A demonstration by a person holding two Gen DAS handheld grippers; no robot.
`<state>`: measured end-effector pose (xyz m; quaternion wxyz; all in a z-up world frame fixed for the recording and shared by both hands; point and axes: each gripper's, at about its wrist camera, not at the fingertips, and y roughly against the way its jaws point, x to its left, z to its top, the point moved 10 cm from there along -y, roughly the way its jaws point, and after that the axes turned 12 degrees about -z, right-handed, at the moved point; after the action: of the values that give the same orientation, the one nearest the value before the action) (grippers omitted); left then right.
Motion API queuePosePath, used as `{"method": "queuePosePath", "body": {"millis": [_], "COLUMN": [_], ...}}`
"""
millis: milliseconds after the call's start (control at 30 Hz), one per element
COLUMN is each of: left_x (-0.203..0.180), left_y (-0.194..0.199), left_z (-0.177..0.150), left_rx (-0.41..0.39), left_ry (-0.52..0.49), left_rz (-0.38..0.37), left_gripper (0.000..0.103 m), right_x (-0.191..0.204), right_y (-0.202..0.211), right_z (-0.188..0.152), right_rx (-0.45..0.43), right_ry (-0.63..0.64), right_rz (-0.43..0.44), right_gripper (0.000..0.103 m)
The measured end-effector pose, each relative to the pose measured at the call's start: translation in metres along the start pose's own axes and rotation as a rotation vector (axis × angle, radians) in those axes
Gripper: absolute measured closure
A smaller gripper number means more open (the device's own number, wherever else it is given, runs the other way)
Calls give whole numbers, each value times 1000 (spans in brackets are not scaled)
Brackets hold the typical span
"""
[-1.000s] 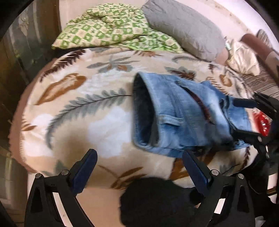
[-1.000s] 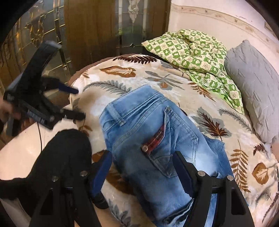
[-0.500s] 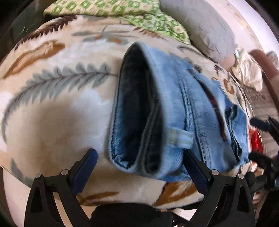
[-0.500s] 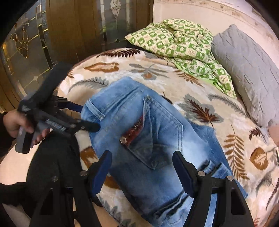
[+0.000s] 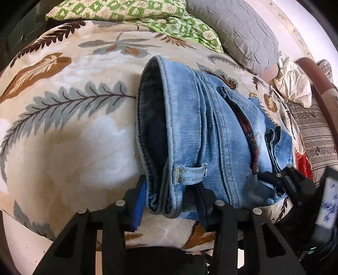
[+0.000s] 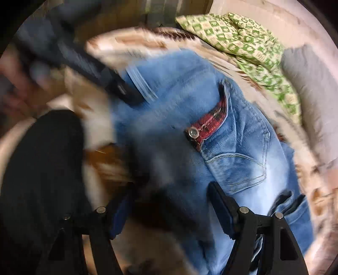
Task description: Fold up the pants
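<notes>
Light blue jeans (image 5: 211, 127) lie folded on a leaf-patterned blanket (image 5: 74, 137), waistband opening towards me in the left wrist view. My left gripper (image 5: 171, 203) is closing, and its pads press the near corner of the waistband from both sides, by a belt loop (image 5: 190, 171). In the blurred right wrist view the jeans (image 6: 179, 95) show a back pocket with a red plaid flap (image 6: 209, 122). My right gripper (image 6: 169, 213) stands open low over the near edge of the jeans, with denim between its fingers but not pinched.
A green checked quilt (image 5: 147, 12) and a grey pillow (image 5: 236, 27) lie at the far side of the bed. Striped fabric (image 5: 312, 131) and a red object (image 5: 304, 167) sit at the right. A person's dark clothing (image 6: 38, 169) fills the near left.
My left gripper came down onto the waistband corner and closed from wide open onto it. The right gripper dropped towards the jeans, and its view has gone blurred.
</notes>
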<state>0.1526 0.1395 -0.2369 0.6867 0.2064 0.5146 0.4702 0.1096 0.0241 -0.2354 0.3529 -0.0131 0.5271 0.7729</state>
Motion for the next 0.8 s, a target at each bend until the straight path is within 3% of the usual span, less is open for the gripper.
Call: {"method": "queuePosePath", "body": {"millis": [33, 133, 167, 300, 367, 500, 567, 667, 700, 767, 800], "left_x": [-2, -19, -27, -44, -40, -12, 2, 8, 11, 15, 16], "left_y": [2, 22, 34, 64, 61, 25, 5, 10, 13, 23, 31], "left_z": [1, 17, 27, 60, 61, 26, 3, 4, 5, 5, 6], "left_rx": [-6, -52, -82, -150, -120, 12, 63, 2, -9, -33, -56], "left_ry": [-7, -60, -88, -152, -165, -127, -101, -73, -45, -5, 0], "left_rz": [-4, -44, -53, -54, -28, 40, 54, 67, 60, 75, 84], "left_gripper": [65, 80, 94, 95, 95, 95, 88, 73, 66, 27, 24], "right_x": [1, -12, -18, -40, -37, -19, -14, -9, -8, -11, -12], "right_y": [-3, 5, 8, 19, 19, 1, 0, 1, 2, 6, 10], "right_z": [1, 3, 5, 18, 23, 12, 10, 4, 2, -4, -6], "right_rx": [-18, -33, -40, -76, -82, -22, -26, -8, -8, -12, -12], "right_ry": [-25, -103, -134, -260, -257, -206, -144, -90, -91, -123, -143], "right_rz": [-1, 15, 30, 102, 95, 71, 28, -13, -14, 31, 54], "right_gripper": [31, 55, 61, 67, 67, 66, 59, 40, 39, 35, 35]}}
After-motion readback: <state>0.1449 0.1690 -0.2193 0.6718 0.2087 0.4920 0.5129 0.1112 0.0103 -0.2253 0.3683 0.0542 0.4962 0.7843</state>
